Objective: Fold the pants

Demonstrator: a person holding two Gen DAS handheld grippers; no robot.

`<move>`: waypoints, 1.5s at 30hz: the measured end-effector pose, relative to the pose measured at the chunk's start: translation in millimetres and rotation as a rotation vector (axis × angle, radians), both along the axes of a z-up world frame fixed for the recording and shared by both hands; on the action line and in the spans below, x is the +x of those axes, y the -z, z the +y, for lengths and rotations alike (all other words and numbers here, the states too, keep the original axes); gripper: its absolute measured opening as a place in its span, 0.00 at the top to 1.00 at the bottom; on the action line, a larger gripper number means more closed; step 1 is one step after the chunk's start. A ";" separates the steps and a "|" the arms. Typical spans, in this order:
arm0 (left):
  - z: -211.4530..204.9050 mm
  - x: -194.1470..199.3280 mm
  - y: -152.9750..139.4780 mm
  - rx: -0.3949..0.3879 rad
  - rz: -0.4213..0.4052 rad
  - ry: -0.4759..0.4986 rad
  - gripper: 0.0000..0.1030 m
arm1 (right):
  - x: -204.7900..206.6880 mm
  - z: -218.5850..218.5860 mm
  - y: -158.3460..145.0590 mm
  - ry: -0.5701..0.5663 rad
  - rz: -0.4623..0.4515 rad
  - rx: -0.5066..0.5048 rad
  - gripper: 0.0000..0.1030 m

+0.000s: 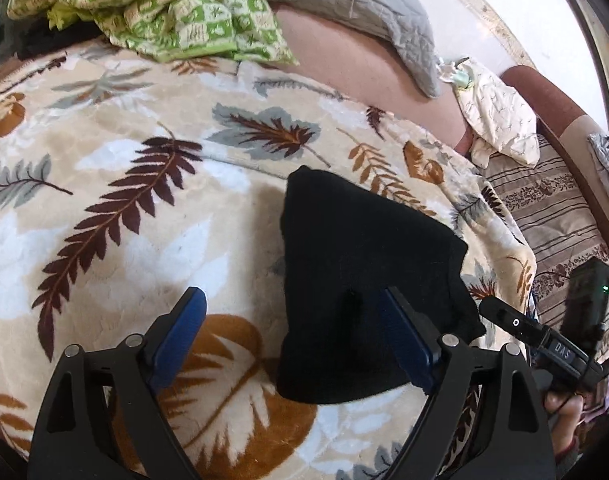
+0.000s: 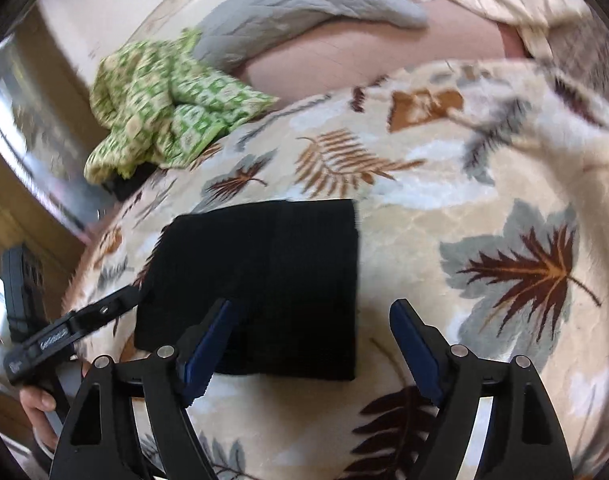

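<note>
Lying folded on the leaf-print blanket [image 1: 152, 208], the black pants [image 1: 364, 280] sat at twelve o'clock of both claws; left claw [image 1: 292, 320] and right claw [image 2: 310, 328] gaped apart, empty.

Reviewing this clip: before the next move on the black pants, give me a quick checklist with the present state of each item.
1. Pants folded into a compact rectangle: ok.
2. Pants lying flat on the leaf-print blanket: ok.
3. Left tool open, nothing gripped: ok.
4. Right tool open, pads off the cloth: ok.
5. Green checked cloth clear of the pants: ok.
6. Fold edges lined up evenly underneath: cannot tell.
</note>
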State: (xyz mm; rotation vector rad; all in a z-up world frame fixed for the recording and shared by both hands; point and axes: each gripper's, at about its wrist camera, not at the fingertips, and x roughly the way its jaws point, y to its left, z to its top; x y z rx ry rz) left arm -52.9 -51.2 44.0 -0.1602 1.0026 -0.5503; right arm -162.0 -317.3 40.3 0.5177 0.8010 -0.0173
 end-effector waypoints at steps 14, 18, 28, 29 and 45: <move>-23.5 10.6 30.2 -0.006 0.049 0.034 0.02 | 29.8 8.9 37.4 -0.108 0.015 0.113 0.39; -32.8 5.2 27.9 -0.023 0.040 0.077 0.24 | 26.7 11.5 29.2 -0.111 -0.012 0.095 0.55; -35.1 11.4 -22.5 -0.045 -0.055 0.134 0.59 | 31.4 11.7 -8.4 -0.092 -0.087 0.087 0.61; -34.4 16.5 -28.1 -0.046 -0.064 0.133 0.59 | 34.4 11.9 -12.6 -0.092 -0.097 0.092 0.61; -22.4 84.6 26.4 0.085 -0.013 -0.003 0.12 | 119.1 34.4 20.4 -0.096 0.011 -0.061 0.34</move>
